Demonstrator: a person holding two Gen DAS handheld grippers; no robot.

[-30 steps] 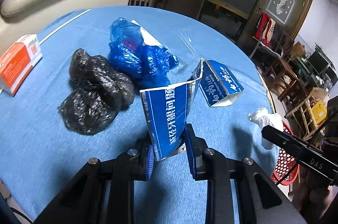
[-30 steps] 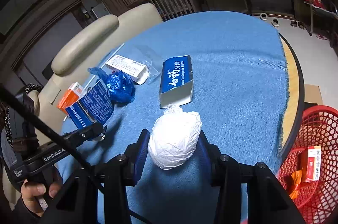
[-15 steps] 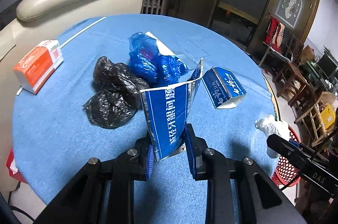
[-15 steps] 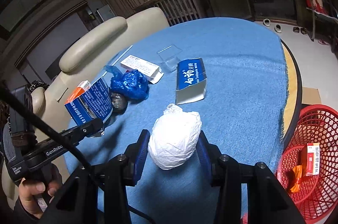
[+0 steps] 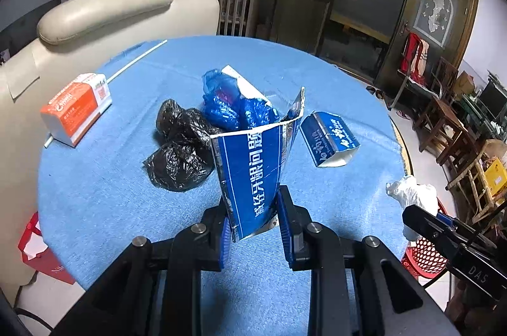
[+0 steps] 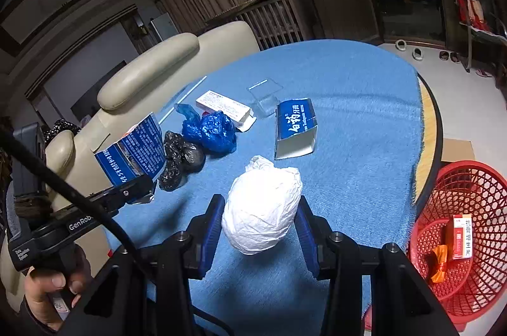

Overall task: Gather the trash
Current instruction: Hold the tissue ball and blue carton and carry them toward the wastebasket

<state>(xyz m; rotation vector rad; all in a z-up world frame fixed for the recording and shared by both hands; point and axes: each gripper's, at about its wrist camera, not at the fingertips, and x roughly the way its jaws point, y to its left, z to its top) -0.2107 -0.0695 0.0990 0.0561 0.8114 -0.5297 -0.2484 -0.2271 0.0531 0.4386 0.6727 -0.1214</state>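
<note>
**Both claws loaded and lifting off the counter**

My left claw [image 5: 253, 225] is clamped narrow on a torn blue carton [image 5: 253, 171], pads pressing its lower end, the ragged top flaring upward. My right claw [image 6: 258, 225] is closed around a crumpled white paper ball [image 6: 263, 206], a pad against each side of it.

Compared with a second ago, both loads sit higher above the blue counter [image 6: 364, 114] and more of the room shows around its edge; neither grip has altered. I judge that both pieces are picked and the carry to the bin is under way.

The red basket [image 6: 469, 187] stands on the floor just past the counter's edge on my right, already holding a white-and-red box [image 6: 461, 236] and an orange wrapper [image 6: 439, 260].

On the counter remain a black bag bundle [image 5: 180, 149], a blue bag bundle [image 5: 231, 104], an orange-and-white box [image 5: 76, 111], a blue toothpaste box [image 5: 329, 138], a white flat box [image 6: 225, 108], a clear plastic tray [image 6: 264, 95] and a thin white stick [image 5: 136, 60].

Writing: my carton carries white Chinese characters, seen inverted; the handle in my left hand [image 6: 54, 282] reads "GenRob…"; the right claw's body shows "DAS". The basket box's lettering is Chinese, too small to be sure of.
</note>
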